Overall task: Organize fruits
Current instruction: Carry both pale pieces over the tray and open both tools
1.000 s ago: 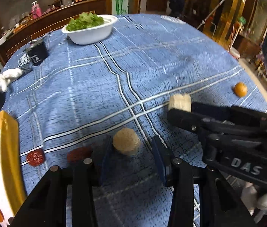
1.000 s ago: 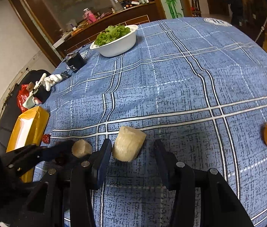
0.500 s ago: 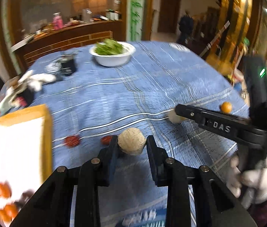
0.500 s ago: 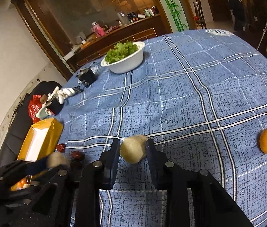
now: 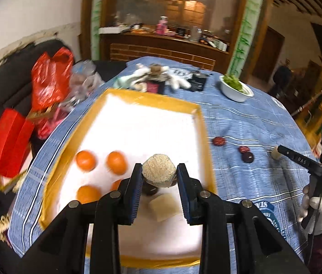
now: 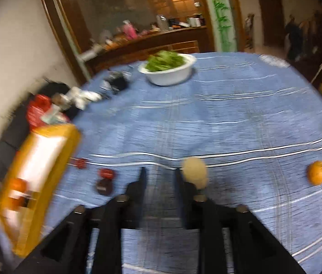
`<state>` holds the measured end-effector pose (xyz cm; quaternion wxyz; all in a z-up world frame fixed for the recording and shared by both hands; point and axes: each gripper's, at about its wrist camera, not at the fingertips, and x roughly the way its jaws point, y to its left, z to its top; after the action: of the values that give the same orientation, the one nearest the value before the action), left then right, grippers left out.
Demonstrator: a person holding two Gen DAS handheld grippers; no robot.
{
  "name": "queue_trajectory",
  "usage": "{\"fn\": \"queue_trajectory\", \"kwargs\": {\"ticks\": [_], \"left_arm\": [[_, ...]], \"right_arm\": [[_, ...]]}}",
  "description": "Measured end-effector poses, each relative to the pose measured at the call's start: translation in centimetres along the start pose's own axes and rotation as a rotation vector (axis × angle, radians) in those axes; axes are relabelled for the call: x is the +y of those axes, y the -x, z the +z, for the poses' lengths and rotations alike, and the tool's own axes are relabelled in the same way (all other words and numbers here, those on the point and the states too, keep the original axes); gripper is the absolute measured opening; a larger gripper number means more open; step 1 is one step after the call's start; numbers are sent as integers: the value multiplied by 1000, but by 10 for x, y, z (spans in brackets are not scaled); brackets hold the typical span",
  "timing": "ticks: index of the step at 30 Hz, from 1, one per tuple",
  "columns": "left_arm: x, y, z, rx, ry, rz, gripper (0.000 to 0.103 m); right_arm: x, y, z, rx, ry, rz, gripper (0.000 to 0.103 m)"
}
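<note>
My left gripper is shut on a round tan fruit piece and holds it above the yellow-rimmed white tray. Inside the tray lie oranges, a pale chunk and something dark, partly hidden under the held piece. My right gripper hangs low over the blue cloth with its jaws opening and nothing between them. A pale round piece sits just outside its right finger. An orange lies on the cloth to the right. Several red dates lie between the gripper and the tray.
A white bowl of greens stands at the far side of the round table. Gloves and small black items lie behind the tray. Red bags sit on a dark seat left of the table. A gloved hand holds the right gripper.
The left gripper shut on the tan piece, lifted it and swung left over the tray. The right gripper shut on the pale piece, then its jaws parted; the piece now sits beside its right finger.
</note>
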<state>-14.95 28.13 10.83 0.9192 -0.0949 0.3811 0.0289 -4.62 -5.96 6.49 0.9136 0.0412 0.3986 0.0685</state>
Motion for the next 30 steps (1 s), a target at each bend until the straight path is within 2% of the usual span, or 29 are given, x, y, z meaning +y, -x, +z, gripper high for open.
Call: {"fn": "queue_trajectory", "kwargs": {"ticks": [1, 2, 6, 8, 9, 15, 16, 18, 21, 24, 28, 30], "left_arm": [[8, -2, -3, 8, 18, 8, 29], [14, -4, -6, 13, 31, 16, 29], [23, -22, -15, 50, 60, 46, 29], [25, -31, -22, 74, 64, 60, 29], [26, -33, -24, 80, 65, 60, 29], [30, -28, -26, 75, 92, 54, 30], [33, -26, -25, 74, 100, 54, 31], [37, -23, -26, 70, 116, 53, 42], [47, -15, -25, 59, 161, 63, 55], [57, -6, -24, 46, 202, 63, 61], [69, 10, -23, 8, 236, 71, 66], [75, 18, -22, -15, 245, 82, 67]], "right_arm": [[-1, -3, -1, -4, 8, -50, 60], [-3, -8, -1, 0, 3, -80, 60], [-18, -27, -2, 63, -37, -60, 59], [-24, -35, -2, 82, -58, -47, 47], [-27, -37, -1, 92, -68, -34, 31], [-20, -14, -4, 49, -82, -17, 31], [-15, -5, -3, 40, -83, 9, 31], [2, 12, -2, 31, -65, 64, 31], [47, 32, -4, 42, -5, 205, 31], [104, 46, -16, 81, 80, 360, 32], [176, 55, -41, 136, 206, 492, 32], [203, 57, -56, 155, 256, 524, 32]]}}
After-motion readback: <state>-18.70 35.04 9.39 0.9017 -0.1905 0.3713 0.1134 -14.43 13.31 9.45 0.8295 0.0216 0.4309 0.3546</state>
